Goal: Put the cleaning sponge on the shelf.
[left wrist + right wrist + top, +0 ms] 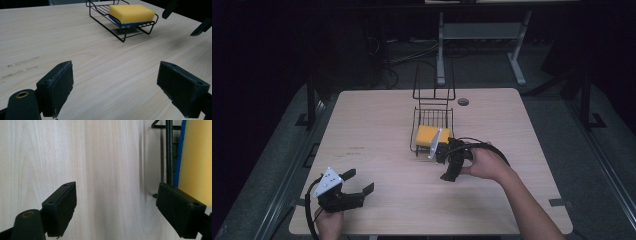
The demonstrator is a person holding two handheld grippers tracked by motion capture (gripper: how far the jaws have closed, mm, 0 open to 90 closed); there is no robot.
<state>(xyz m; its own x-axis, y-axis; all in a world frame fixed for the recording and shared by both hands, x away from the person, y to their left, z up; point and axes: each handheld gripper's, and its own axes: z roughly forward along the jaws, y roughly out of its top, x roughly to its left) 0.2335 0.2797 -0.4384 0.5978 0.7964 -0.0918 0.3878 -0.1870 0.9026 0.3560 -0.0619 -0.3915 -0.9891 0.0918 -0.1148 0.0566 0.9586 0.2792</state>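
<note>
Table: pale wood, rounded corners, dark floor on all sides. Wide bare surface from 7 through 11 o'clock of the rack; a further bare strip along the near edge between the two hands.

Rack: black wire, just past table centre toward 12 o'clock, with a tall wire handle rising at its far end. A small round hole in the tabletop lies at 1 o'clock of the rack, near the far edge.

Sponge: lies flat in the near end of the rack. Yellow block on top, thin blue layer underneath, edges square, no visible dents. Left gripper view shows it sitting level inside the wire rim.

Right gripper: at 5 o'clock of the rack, just beside its near corner. Jaws spread wide, nothing between them. In its own view, the right-hand pad sits close against the rack wire, with the sponge edge just beyond; cannot tell whether it touches.

Left gripper: near the table's near-left corner, well apart from the rack. Jaws released and wide, pointing toward the rack, bare wood between them.
</note>
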